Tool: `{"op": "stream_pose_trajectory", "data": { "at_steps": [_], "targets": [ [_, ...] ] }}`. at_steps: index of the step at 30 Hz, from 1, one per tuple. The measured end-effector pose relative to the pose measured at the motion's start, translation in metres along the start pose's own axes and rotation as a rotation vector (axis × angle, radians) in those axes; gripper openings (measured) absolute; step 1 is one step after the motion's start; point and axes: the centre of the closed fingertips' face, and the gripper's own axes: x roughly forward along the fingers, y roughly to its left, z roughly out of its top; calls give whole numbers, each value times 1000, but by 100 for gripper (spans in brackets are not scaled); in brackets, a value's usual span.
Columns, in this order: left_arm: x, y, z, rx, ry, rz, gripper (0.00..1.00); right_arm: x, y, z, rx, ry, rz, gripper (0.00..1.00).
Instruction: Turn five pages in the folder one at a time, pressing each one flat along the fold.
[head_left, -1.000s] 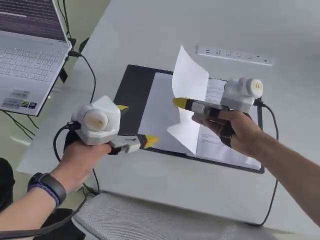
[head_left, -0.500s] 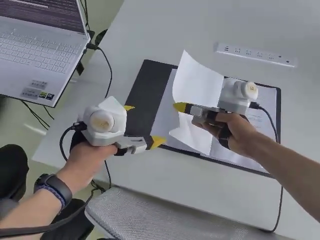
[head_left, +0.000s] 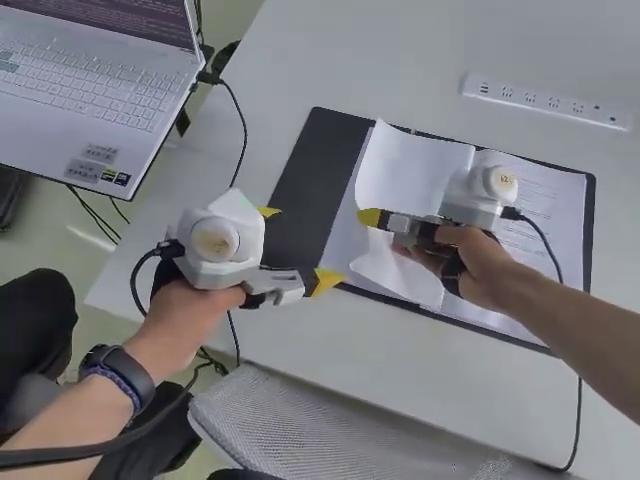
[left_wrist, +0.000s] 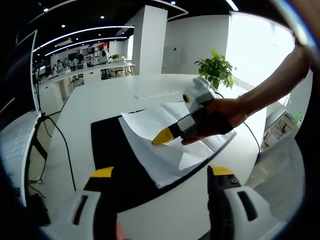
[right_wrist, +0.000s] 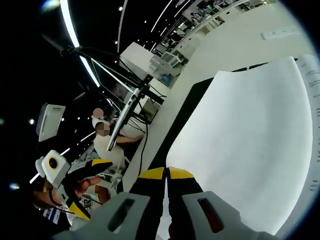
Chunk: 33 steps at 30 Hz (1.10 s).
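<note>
White page (head_left: 412, 172) lower vs. before

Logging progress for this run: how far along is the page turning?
Done: white paper already lies left of the fold in the folder; how many pages, I cannot tell. In hand: the right gripper is shut on a page, lifted mid-turn. Left: laying it down and pressing the fold; the left gripper hangs open, touching nothing.

White table (head_left: 400, 60), potted plant (left_wrist: 216, 70), ceiling striplights (right_wrist: 65, 15).
</note>
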Motion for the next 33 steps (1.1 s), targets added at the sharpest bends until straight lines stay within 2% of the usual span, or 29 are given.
{"op": "stream_pose_trajectory", "data": {
  "at_steps": [2,4,6,8,14,16,22,24,28,33],
  "targets": [
    [2,-1,-5,1,13,-5,73,5,-15,1,17,1,-15,0],
    [4,-2,-7,-5,15,-6,73,4,-13,-1,32,-8,-21,0],
    [6,-4,-8,-2,21,-9,73,6,-21,1,43,-11,-27,0],
    [8,-6,-8,-4,21,-13,73,5,-18,-1,48,-12,-30,0],
    [16,-7,-9,-9,24,-23,72,3,-30,4,55,-27,-20,2],
    [18,-7,-11,-6,27,-24,72,-2,-25,4,58,-36,-15,4],
    [21,-11,-10,7,31,-30,71,-11,-21,7,44,-44,1,11],
    [22,-10,-7,8,29,-29,70,-16,-14,7,36,-50,4,14],
    [27,-8,-3,6,25,-29,67,-27,-3,8,-12,-47,-3,20],
    [33,-5,3,26,29,-32,64,-42,-4,12,-70,-47,-21,23]
  ]
}}
